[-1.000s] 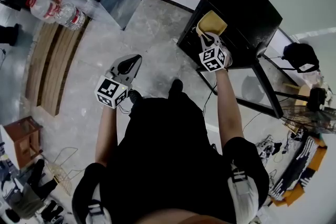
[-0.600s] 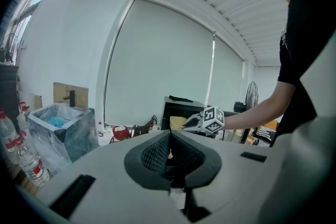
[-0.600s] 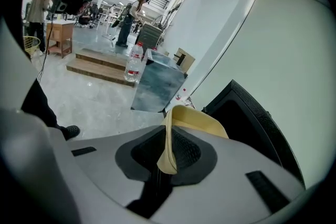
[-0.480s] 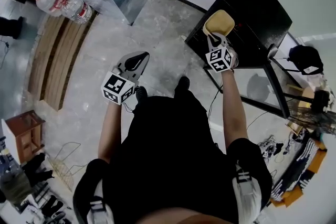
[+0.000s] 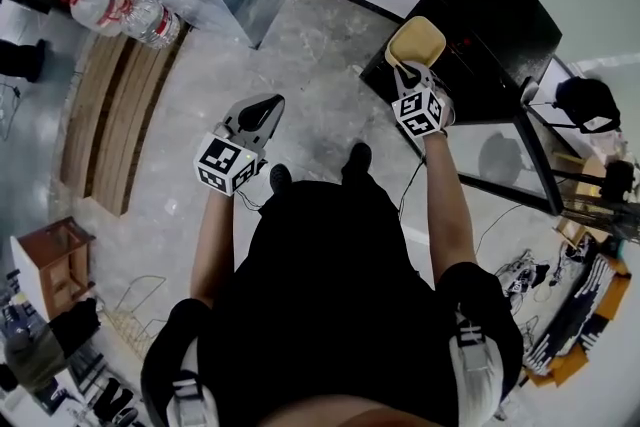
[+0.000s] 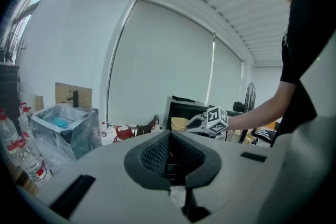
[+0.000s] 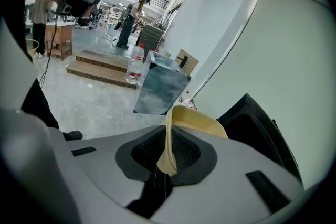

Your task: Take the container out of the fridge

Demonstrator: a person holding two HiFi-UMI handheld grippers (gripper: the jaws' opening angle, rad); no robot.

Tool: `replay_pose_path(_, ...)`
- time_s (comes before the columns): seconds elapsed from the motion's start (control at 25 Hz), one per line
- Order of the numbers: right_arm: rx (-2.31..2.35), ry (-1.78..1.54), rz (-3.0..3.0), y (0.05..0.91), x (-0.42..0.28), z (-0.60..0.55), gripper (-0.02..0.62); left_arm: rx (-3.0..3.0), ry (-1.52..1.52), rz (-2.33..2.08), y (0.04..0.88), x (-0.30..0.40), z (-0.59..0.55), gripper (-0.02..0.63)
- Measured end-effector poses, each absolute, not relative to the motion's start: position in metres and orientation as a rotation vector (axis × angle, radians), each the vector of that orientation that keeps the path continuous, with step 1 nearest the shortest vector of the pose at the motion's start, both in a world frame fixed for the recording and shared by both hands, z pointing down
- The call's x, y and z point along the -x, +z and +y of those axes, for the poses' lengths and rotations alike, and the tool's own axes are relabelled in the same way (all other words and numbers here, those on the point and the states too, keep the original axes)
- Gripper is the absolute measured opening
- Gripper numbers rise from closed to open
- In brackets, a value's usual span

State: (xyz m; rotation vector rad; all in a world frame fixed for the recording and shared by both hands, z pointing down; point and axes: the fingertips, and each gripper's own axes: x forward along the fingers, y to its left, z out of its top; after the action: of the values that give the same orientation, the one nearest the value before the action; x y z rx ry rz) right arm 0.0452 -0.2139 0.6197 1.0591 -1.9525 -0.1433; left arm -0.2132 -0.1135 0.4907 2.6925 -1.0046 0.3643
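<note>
Right gripper view: right gripper jaws clenched on rim of yellow container. Container outside black fridge, just beside its front. Head view: left gripper jaws pressed together, nothing between, over floor.

Both arms are stretched out in front. Left claw is pinched closed with nothing in it. Right claw reaches further out, clamped tight on the container rim.

No text, number or brand is legible; the red labels on the bottles are too small to read.
</note>
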Motion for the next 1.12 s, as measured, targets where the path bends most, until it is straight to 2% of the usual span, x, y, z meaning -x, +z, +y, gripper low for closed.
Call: replay_pose_path(1.12, -0.969, -0.160, -2.016, 0.621, 0.025, -0.190, 0.032, -2.685, 0.335, -0.969, 0.499, 0.238, -0.104, 0.021)
